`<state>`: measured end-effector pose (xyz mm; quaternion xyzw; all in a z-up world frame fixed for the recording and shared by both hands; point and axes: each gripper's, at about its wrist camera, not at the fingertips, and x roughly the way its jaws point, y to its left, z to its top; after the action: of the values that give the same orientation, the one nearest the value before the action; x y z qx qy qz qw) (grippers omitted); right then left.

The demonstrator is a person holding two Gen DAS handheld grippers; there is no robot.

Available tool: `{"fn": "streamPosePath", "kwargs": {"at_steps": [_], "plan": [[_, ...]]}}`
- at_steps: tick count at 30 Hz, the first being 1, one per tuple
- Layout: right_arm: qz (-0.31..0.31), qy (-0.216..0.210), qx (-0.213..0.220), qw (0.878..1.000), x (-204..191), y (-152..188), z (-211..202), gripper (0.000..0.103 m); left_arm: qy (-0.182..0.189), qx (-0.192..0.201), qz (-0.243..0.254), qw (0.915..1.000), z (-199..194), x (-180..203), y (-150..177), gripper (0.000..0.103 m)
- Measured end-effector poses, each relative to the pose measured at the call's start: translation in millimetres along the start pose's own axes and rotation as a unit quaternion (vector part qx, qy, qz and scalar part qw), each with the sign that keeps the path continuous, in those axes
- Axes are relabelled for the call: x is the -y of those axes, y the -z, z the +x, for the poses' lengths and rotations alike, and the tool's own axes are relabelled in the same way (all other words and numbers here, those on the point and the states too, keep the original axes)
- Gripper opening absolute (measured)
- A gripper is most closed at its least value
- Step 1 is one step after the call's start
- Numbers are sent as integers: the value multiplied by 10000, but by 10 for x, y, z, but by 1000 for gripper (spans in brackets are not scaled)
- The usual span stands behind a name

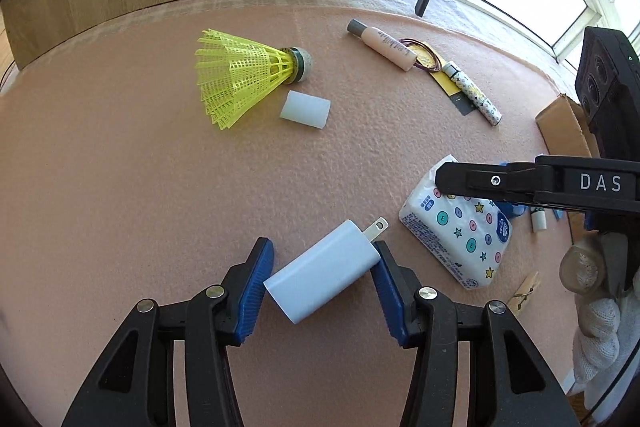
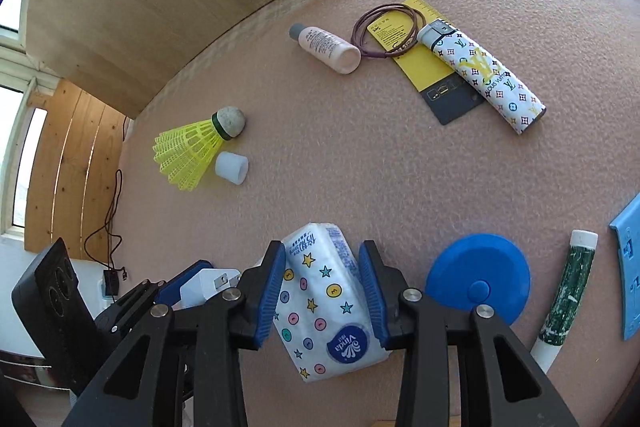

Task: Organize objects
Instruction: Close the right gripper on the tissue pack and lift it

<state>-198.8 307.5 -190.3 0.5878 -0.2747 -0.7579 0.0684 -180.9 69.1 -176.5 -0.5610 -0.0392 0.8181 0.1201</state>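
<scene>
Left tongs are clamped on the white charger, pads on its two long sides, prongs pointing to 1 o'clock; whether it's lifted off the counter or only resting, can't tell. Right tongs are closed narrow on the tissue pack, pads pressing into the soft wrap on both sides, pack skewed toward 5 o'clock. In the left view the two sit close: pack at 3 o'clock of the charger, just beside. Step in hand looks like carrying both to their spots. Advice: the charger is held off square, so keep the squeeze steady and avoid rolling the wrist or it may pivot between the pads. The pack is squashy and hangs below the pads, so move it level and set the low corner down first. Keep the two tongs apart while moving; they're nearly side by side. Rest of the counter, right view: yellow shuttlecock and white cap touching at 10 o'clock, pink bottle at 12, patterned tube lying over a yellow card with a hair tie at 1, blue disc just right of the tongs at 3, green-white stick beyond.
</scene>
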Motion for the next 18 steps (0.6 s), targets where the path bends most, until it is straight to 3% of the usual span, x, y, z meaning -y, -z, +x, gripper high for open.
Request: {"fn": "streamPosePath", "kwargs": {"at_steps": [9,18], "plan": [[9,-87,-222,9997,-160,548,27,35,188,-167,19,9997,-211,-53,391,54],[64,-34,-269,9996,-151,877,-75,36,-25,-83,94,9999,-376,-91,549,54]]}}
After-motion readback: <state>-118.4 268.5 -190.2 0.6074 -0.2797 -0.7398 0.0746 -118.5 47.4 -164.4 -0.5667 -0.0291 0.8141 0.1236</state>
